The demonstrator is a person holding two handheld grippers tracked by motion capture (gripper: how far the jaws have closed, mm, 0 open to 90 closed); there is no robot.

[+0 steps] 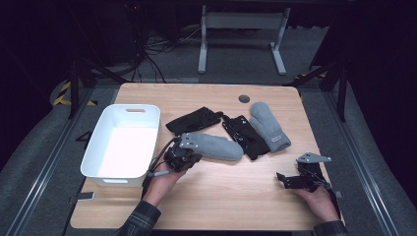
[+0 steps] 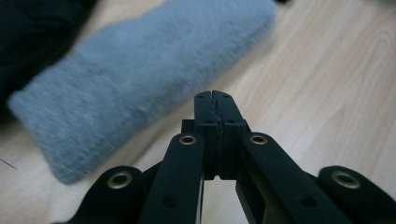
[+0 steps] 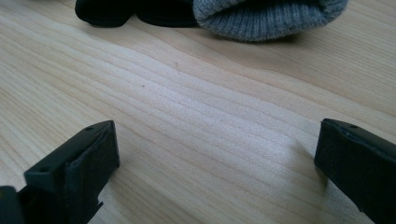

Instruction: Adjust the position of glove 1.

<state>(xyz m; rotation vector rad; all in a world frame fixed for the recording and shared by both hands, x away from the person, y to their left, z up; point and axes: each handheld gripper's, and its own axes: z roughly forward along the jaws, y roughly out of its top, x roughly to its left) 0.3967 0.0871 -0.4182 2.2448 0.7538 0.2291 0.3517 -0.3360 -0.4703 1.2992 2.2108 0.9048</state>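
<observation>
Two grippers share the desk (image 1: 206,196): the left gripper (image 2: 215,100) is closed tight on nothing beside the grey mitten (image 2: 140,79), while the right gripper (image 3: 215,154) waits wide open.

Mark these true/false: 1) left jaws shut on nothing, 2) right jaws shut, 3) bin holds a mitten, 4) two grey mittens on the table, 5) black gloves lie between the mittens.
1. True. The left gripper has its jaws closed together with nothing between them; the near mitten lies beside it.
2. False. The right gripper stands wide open over bare table.
3. False. The white bin is empty.
4. True. The near mitten and a far mitten lie on the table.
5. True. Black gloves lie between them.
</observation>
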